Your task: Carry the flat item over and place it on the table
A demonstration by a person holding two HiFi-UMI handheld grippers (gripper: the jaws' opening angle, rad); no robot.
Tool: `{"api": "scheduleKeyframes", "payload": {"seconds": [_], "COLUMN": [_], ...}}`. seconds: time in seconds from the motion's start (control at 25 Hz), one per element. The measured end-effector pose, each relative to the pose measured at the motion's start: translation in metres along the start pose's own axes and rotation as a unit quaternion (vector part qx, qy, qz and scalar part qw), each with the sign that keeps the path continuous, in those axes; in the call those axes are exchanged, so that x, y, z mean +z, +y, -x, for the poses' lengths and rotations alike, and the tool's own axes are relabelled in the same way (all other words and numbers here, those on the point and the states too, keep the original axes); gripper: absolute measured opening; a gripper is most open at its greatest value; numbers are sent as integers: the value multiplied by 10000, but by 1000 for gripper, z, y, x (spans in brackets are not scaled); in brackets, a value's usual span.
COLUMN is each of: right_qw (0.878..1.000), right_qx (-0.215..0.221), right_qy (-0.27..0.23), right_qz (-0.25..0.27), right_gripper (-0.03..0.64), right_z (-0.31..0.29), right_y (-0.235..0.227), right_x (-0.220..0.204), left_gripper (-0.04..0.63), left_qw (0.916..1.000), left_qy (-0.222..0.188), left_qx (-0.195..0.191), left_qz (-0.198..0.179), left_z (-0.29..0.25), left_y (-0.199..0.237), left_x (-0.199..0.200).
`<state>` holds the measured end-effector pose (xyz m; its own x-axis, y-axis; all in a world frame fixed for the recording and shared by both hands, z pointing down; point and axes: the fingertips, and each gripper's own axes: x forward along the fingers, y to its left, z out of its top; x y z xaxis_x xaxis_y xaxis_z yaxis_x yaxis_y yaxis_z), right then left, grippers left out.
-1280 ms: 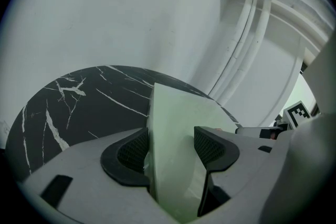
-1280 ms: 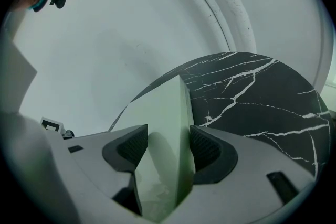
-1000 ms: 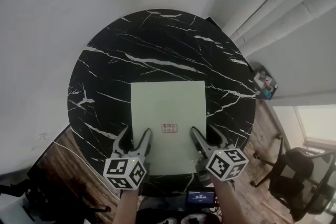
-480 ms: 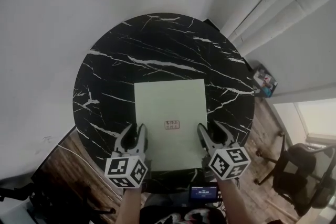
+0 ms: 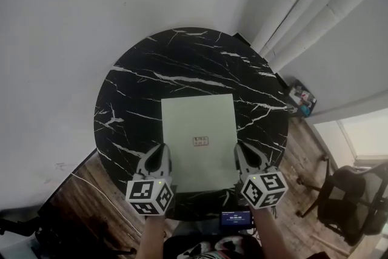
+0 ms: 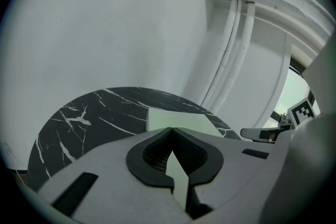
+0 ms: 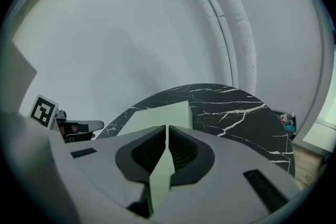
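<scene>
Two-handed pinch on a flat board. The left gripper (image 5: 157, 154) and right gripper (image 5: 245, 158) each have their fingers (image 6: 149, 160) clamped on the near edge of the pale green board (image 5: 199, 124), one by each corner; both pairs have just been closing. The board lies over the near half of the round black marble table (image 5: 182, 57). A sound carry likely calls for equal lift at both corners, a level sheet, no twist between the hands, and a joint release.
</scene>
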<state>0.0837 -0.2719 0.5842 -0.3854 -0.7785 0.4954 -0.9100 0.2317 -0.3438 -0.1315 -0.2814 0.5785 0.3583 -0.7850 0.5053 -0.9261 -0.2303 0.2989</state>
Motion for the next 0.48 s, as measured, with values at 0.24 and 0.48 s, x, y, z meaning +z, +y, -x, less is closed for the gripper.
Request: {"api": "scheduleKeyframes", "payload": {"seconds": [0.24,0.48], "right_qw": [9994,9978], "right_qx": [15,-12], "right_qy": [-336,-604], "right_qz": [107,277], "right_gripper": [26,26], "right_z": [30,61], "right_y": [14,34], "right_x": [20,34], "left_gripper": [14,14], "left_qw": [9989,9970], "left_qy": [-414,-671], "left_qx": [-219,-258], "left_qz": [-14,-273], "left_z": [28,58], "left_y": [-15,-26], "left_x": [24,43]}}
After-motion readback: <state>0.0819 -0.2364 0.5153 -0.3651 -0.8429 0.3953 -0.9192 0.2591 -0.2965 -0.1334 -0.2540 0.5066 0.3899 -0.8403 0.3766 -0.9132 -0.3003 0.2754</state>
